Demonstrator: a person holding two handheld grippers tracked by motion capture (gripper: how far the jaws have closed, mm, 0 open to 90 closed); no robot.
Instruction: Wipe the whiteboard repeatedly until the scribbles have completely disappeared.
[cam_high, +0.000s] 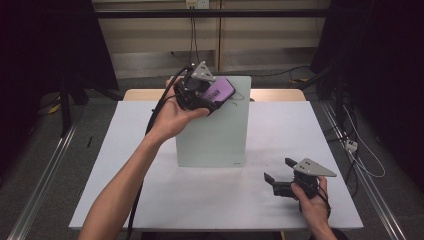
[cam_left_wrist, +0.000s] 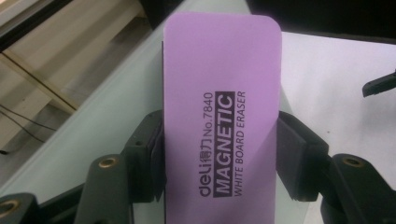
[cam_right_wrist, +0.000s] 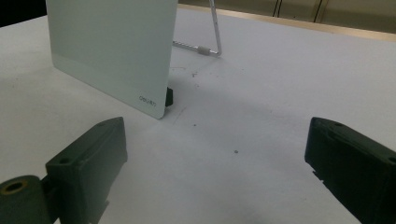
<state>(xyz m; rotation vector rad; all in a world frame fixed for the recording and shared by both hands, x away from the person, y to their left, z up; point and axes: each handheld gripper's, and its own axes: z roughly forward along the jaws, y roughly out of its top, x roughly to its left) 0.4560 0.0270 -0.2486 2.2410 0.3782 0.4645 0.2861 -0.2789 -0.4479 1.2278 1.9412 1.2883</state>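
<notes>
Two claws are at work — the left gripper (cam_high: 212, 100) pinches the purple eraser (cam_left_wrist: 222, 116) between its pads against the upright whiteboard's (cam_high: 215, 135) top edge, while the right gripper (cam_high: 277, 175) rests spread wide, well apart from the board.

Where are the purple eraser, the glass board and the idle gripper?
Purple eraser (cam_left_wrist: 222, 116), left gripper view, printed face.
Glass board (cam_high: 215, 135), high view, front pane.
Right gripper (cam_high: 274, 170), high view, between its open jaws.

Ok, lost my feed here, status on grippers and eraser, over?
Left gripper shut on eraser, up at the board's top edge. Right gripper open, idle over the table. Nothing in the way.
</notes>
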